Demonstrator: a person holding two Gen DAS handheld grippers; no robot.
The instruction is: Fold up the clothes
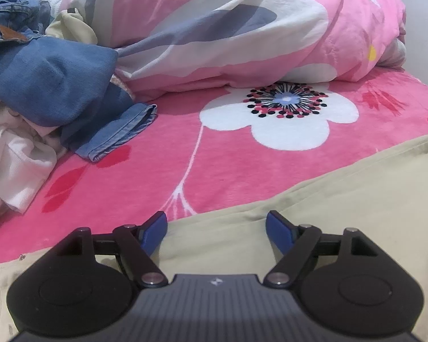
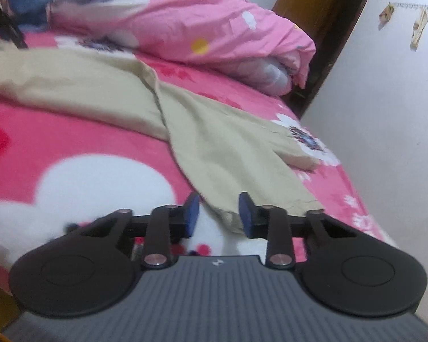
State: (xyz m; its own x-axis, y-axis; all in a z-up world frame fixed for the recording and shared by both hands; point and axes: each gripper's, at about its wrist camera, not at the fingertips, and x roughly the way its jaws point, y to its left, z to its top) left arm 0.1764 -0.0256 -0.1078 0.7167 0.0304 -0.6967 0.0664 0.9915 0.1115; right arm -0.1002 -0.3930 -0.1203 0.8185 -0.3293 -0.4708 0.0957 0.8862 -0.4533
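A pink flowered bed (image 1: 145,171) carries everything; a bunched pink quilt (image 1: 228,28) hides its far edge. Beige trousers (image 2: 100,85) lie spread across the bed, one leg hem reaching the near edge. Jeans and pale laundry (image 1: 42,85) are cut off at the left edge. The left gripper (image 1: 216,228) hovers spread over beige cloth. The right gripper (image 2: 219,213), blurred, has its jaws narrowed around the hem; contact is unclear.

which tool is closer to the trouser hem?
Right. The right tool has the hem of the beige trousers between its pads; the left tool hovers over another part, hem not visible there.
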